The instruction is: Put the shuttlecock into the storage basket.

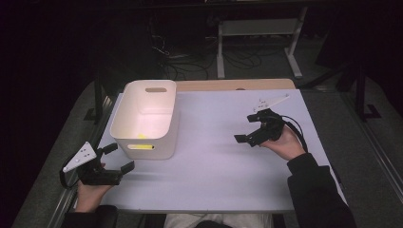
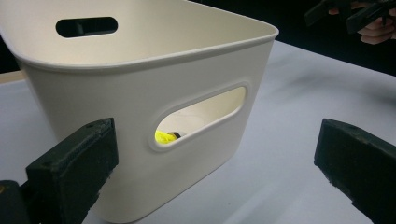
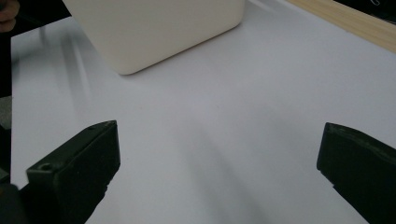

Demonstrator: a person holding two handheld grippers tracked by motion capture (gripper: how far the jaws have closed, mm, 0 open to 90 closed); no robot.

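A: Bin (image 1: 147, 118), white plastic with handle slots, stands on the white table (image 1: 223, 156) toward its far left part; take it as the landmark. Where are the grippers?

B: Left gripper (image 1: 119, 159) hovers just in front of the bin's near left corner, held in the person's left hand (image 1: 90, 192). Its jaws stand wide apart, with nothing between them and nothing touched.

A: And from its own camera?

B: In the left gripper view the bin (image 2: 140, 93) sits close ahead between the two black jaws, nearer the left one. Through the near handle slot a small yellow object (image 2: 163, 136) shows inside, on the bin's floor; what it is I cannot tell. In the high view a yellow patch (image 1: 141, 136) shows at the bin's near inner edge.

A: Right gripper?

B: Right gripper (image 1: 247, 128) is well to the right of the bin, above the table, held in the right hand (image 1: 285, 145), jaws pointing toward the bin. Jaws spread wide, empty, touching nothing.

A: Its own view?

B: The right gripper view has bare table (image 3: 224, 121) between the jaws, and the bin's rounded corner (image 3: 154, 28) farther ahead, well apart from the jaws
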